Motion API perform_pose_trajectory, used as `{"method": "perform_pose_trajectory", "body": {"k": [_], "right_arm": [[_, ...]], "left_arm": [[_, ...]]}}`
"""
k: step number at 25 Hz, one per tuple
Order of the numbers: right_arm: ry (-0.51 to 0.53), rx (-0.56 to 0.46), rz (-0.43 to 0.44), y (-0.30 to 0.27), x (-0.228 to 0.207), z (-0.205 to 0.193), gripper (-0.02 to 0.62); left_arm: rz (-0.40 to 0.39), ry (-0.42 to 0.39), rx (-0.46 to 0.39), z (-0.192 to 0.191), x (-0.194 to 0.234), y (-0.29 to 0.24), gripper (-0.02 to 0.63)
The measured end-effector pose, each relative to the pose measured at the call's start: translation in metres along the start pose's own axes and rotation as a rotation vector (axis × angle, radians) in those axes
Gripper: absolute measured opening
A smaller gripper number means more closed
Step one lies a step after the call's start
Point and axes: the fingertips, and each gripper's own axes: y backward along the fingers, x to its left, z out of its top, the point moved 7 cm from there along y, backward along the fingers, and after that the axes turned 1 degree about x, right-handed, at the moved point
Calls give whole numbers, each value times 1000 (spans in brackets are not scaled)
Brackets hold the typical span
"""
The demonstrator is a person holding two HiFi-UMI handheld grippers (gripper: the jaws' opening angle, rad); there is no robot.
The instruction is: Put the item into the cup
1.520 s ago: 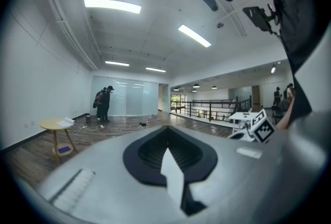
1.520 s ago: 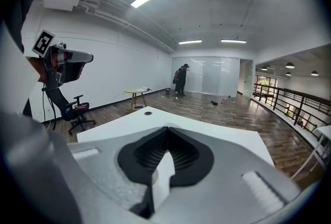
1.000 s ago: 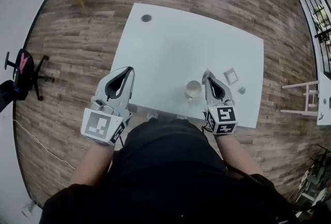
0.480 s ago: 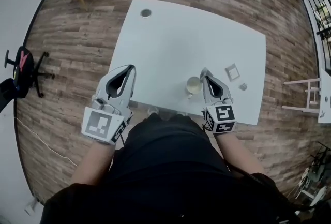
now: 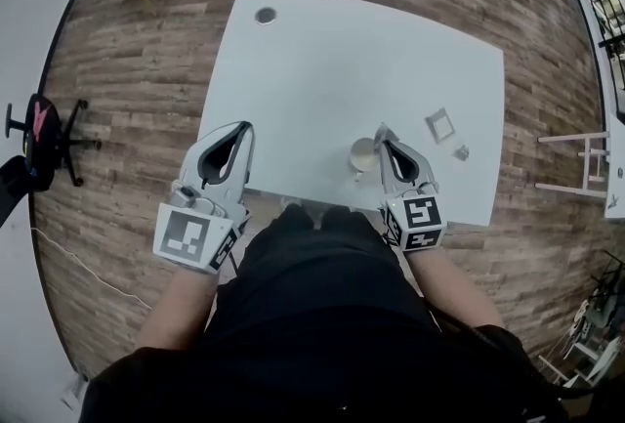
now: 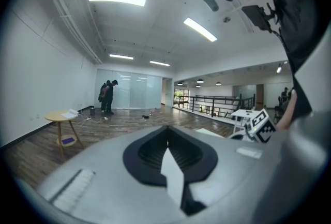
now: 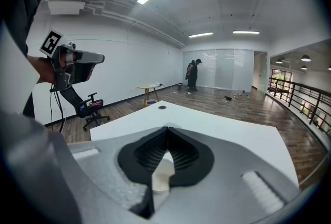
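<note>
**Both jaws closed and empty, cup at the near edge**

A cream cup stands upright on the white counter, close to its near edge and right of centre. The right gripper hovers just beside the cup on its right, with its jaws pressed together and nothing between them. Further right on the counter lie a small square piece and, nearer, a smaller grey bit. Both are apart from the cup and from each other. The left gripper is at the counter's near left corner, well away from the cup, its jaws also closed on nothing. A round hole marks the far left corner.
</note>
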Motion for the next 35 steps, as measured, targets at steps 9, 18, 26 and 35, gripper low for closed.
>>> {"method": "perform_pose_trajectory", "body": {"k": [9, 18, 26, 35], "right_arm": [[-24, 34, 11, -4, 4, -9, 5], [-35, 55, 18, -1, 8, -18, 5], [-39, 72, 36, 0, 15, -28, 5], [-46, 88, 64, -3, 22, -37, 5]], "left_arm": [[-31, 26, 40, -8, 0, -13, -2], [-44, 42, 71, -17, 0, -22, -2], [-60, 45, 92, -21, -4, -29, -2], [-62, 44, 111, -21, -6, -33, -2]]}}
